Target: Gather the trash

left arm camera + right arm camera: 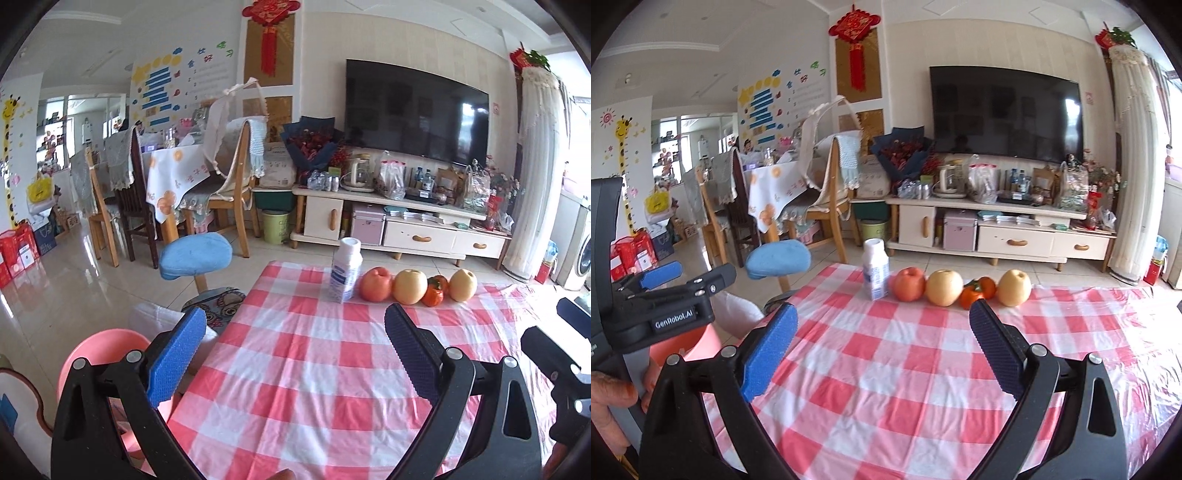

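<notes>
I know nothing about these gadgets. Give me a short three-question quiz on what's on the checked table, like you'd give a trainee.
1. True or false: the white bottle stands upright at the left end of the fruit row.
2. How many fruits sit beside it on the checked tablecloth?
3. Are the jaws of the left gripper and right gripper A) both open and empty, or B) shut on the bottle?

Key: 1 true; 2 four, including the red apple; 3 A.

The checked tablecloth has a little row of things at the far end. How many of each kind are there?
Bottle, white with a blue label: 1
Red apple: 1
Yellow pears: 2
Orange persimmons: 2
Total: 6
</notes>
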A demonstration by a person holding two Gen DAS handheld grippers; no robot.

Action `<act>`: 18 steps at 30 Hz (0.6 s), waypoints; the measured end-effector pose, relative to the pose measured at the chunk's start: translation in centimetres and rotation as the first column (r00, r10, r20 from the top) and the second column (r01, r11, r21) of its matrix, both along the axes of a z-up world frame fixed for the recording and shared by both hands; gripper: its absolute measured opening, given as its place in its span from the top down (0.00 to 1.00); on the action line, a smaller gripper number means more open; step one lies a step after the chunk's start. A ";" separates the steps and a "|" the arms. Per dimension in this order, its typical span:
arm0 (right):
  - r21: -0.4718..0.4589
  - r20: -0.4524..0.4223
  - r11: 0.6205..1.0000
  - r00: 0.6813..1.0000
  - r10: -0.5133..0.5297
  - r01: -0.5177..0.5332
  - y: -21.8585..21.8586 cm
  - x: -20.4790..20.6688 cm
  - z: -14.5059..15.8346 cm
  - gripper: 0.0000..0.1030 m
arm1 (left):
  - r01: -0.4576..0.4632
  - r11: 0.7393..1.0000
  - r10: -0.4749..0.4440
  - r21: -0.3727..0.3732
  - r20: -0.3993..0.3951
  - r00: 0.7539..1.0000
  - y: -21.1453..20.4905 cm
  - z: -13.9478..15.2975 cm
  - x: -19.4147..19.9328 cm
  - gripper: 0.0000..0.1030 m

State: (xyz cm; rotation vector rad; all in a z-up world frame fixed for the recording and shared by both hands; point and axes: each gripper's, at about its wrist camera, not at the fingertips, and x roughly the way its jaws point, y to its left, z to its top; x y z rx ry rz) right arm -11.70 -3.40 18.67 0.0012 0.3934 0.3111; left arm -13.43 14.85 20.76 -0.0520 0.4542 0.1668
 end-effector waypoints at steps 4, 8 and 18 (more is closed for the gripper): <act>0.002 0.017 0.999 0.999 -0.032 0.032 -1.6 -0.4 0.4 0.08 | 0.024 0.999 -0.024 0.023 0.012 1.000 -2.0 0.3 -0.1 0.07; 0.002 0.036 0.998 0.997 -0.061 0.061 -3.0 -0.8 0.7 0.08 | 0.037 0.999 -0.038 0.032 0.023 0.999 -3.5 0.4 -0.4 0.06; -0.012 0.073 0.993 0.991 -0.115 0.116 -5.4 -1.6 0.9 0.08 | 0.053 0.998 -0.055 0.032 0.047 0.997 -5.3 1.0 -0.8 0.06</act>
